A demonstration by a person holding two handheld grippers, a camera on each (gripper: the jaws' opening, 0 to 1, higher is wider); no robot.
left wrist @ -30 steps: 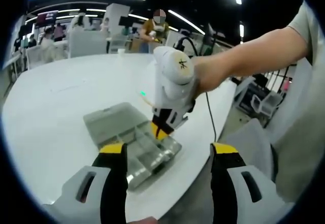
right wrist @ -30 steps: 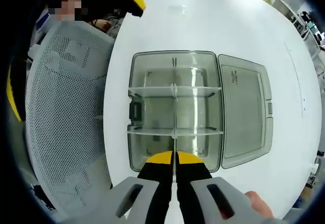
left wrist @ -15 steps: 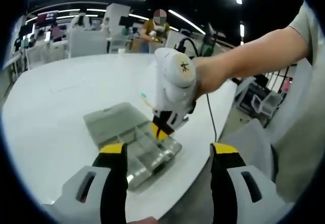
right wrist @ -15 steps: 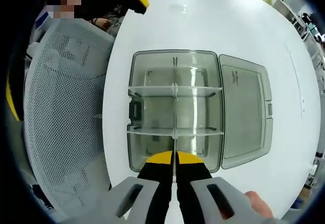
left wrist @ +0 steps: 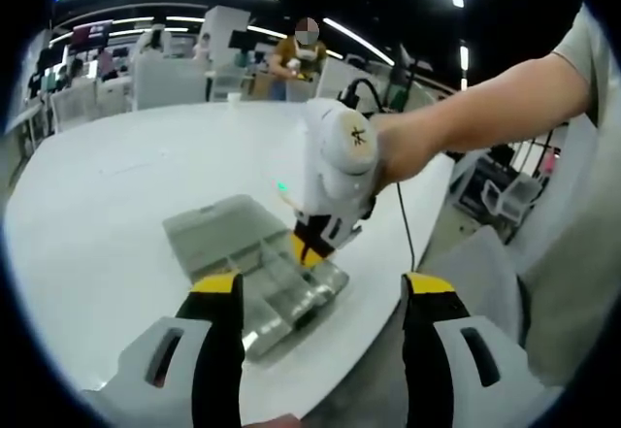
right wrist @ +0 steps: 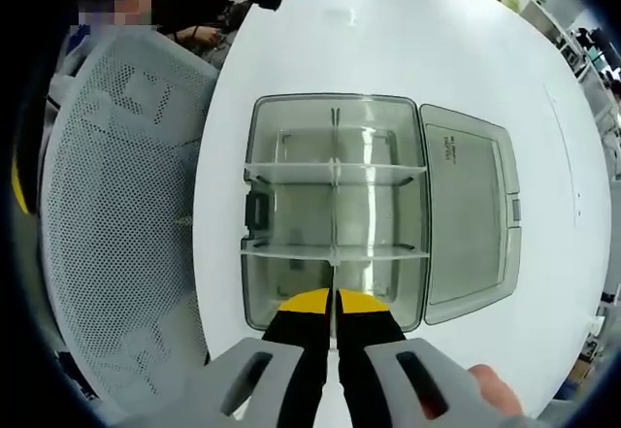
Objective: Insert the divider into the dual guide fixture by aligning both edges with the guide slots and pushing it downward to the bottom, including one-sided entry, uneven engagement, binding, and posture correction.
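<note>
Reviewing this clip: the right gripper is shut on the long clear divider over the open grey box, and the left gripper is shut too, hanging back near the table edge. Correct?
Not quite. The left gripper is open: the left gripper view shows its jaws wide apart with nothing between them. The rest stands: the right gripper is shut on the divider over the open grey box.

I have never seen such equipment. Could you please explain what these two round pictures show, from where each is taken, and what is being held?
A person holds two hand grippers, each carrying a camera. The left gripper view looks across a white table; its yellow-tipped jaws stand open and empty. There you see the right gripper reaching down into a clear plastic box. The right gripper view looks straight down: its jaws are shut on a thin clear divider running the box's length, crossed by two other dividers. The open lid lies beside the box, and a mesh chair stands at the table's edge.
</note>
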